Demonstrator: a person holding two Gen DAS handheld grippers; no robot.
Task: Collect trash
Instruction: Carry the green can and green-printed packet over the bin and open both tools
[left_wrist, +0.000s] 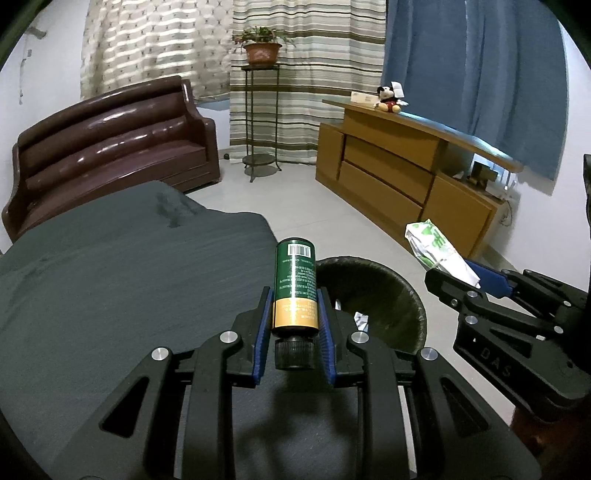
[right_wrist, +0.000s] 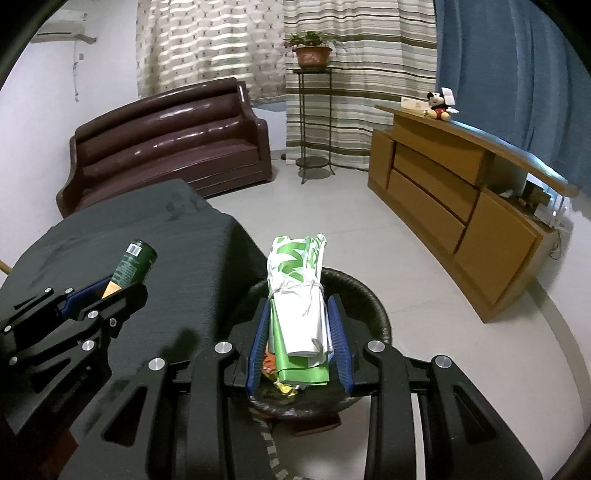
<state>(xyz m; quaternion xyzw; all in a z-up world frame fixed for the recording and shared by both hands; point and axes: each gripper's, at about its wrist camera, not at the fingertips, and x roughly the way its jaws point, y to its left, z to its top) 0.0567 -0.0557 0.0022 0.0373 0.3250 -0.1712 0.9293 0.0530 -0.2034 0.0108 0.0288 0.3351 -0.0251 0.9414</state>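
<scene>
My left gripper (left_wrist: 294, 310) is shut on a green and gold bottle (left_wrist: 295, 280) with a black cap, held above the dark cloth-covered table (left_wrist: 110, 280) beside the black-lined trash bin (left_wrist: 399, 295). The bottle also shows in the right wrist view (right_wrist: 135, 267). My right gripper (right_wrist: 297, 325) is shut on a tied white and green plastic bag (right_wrist: 299, 291), held over the bin (right_wrist: 373, 295). The bag also shows in the left wrist view (left_wrist: 437, 251). Some colourful wrappers (right_wrist: 280, 384) lie inside the bin.
A brown sofa (left_wrist: 110, 147) stands behind the table. A metal plant stand (left_wrist: 260, 122) with a potted plant is by the curtains. A wooden cabinet (left_wrist: 406, 170) with a plush toy (left_wrist: 388, 99) on top runs along the right. Pale tiled floor lies between.
</scene>
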